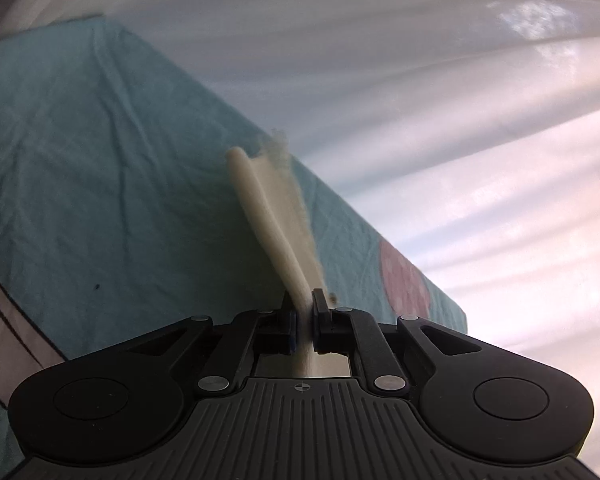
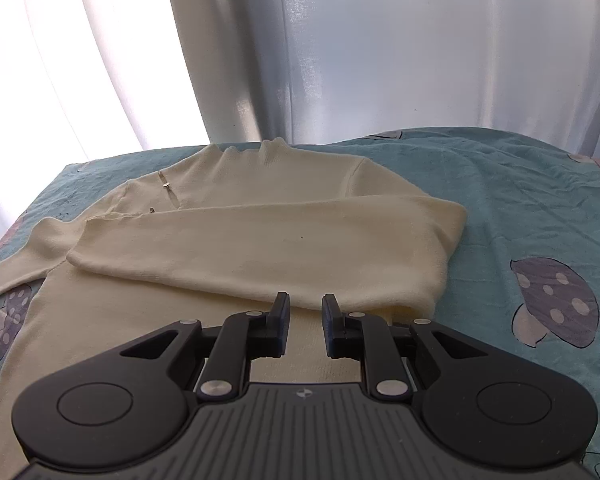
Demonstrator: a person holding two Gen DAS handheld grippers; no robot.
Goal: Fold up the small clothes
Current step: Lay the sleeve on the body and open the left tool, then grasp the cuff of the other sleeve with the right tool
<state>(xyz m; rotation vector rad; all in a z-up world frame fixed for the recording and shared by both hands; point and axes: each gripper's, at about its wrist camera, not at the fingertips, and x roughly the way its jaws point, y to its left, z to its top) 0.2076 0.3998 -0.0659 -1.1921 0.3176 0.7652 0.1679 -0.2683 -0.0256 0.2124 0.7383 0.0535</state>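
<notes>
Nearest, the left gripper (image 1: 303, 312) is clenched on a cream strip of the sweater (image 2: 260, 232), likely a sleeve lifted for folding. The right gripper (image 2: 305, 314) hovers released over the hem. The sweater lies flat on the teal bedsheet (image 2: 520, 208), long axis near-to-far, collar farthest, one sleeve already folded across.

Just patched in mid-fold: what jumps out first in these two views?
The cream sweater lies spread on the teal mushroom-print sheet, one sleeve folded across its chest. The left gripper is shut on a strip of the cream fabric, while the right gripper hangs open just above the folded sleeve.
</notes>
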